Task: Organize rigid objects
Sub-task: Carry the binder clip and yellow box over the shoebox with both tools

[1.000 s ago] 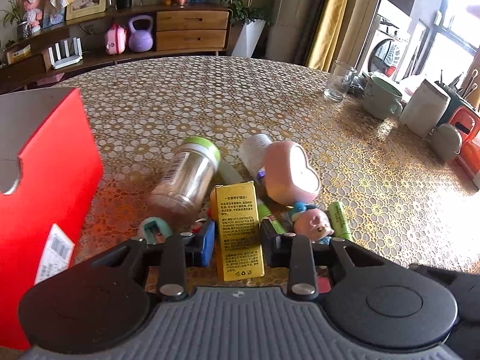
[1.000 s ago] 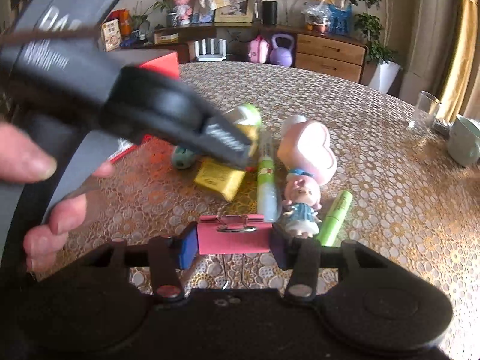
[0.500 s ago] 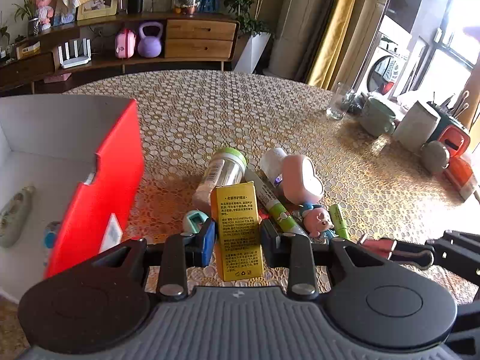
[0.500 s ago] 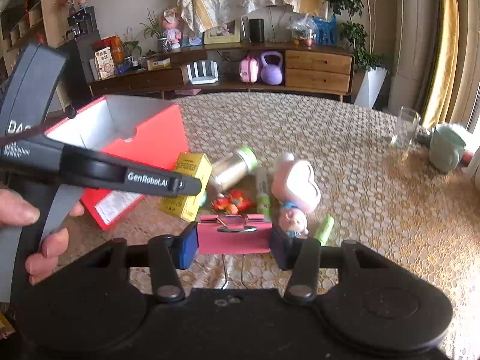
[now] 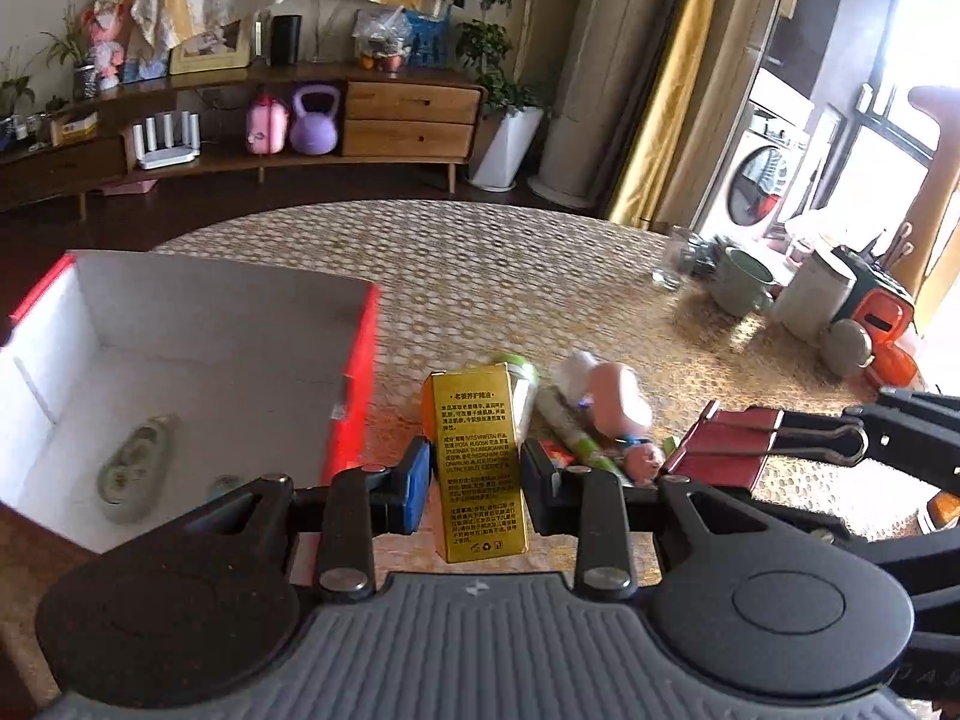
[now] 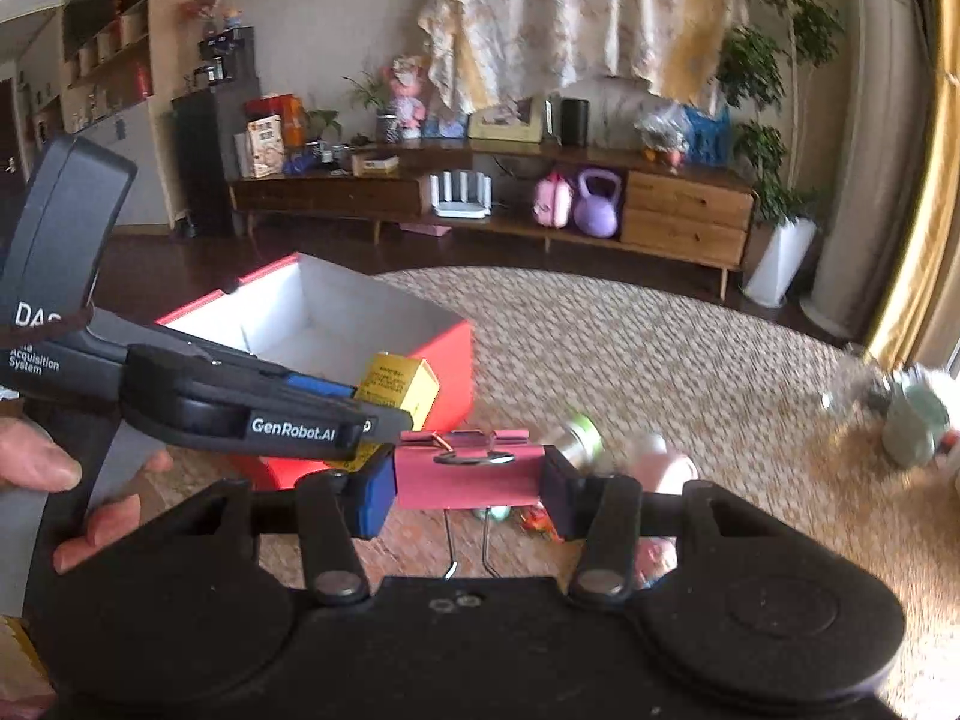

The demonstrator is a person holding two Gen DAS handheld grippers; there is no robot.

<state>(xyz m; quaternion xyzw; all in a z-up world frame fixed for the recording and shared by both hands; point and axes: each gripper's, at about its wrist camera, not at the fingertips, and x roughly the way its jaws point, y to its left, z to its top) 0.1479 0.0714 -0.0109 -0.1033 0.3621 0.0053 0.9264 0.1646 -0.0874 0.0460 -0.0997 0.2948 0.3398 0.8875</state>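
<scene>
A: Our left tool [image 5: 475, 477] pinches the yellow carton [image 5: 480, 456] mid-frame, right of the red box [image 5: 360, 372]. It's light card, crushable, so grip its flat sides.

B: Our right tool [image 6: 468, 477] clamps the pink binder clip [image 6: 468, 471] (stiff steel, slippery) lower centre, by its body.

The box [image 5: 360, 360] sits on the bench [image 5: 510, 276], left of the cluster of small items [image 5: 576, 414]; a mug [image 5: 741, 282] stands far right, behind them.

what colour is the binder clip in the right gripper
Pinkish red, with metal wire handles. The binder clip shows best in the right wrist view, clamped in the right gripper.
</scene>
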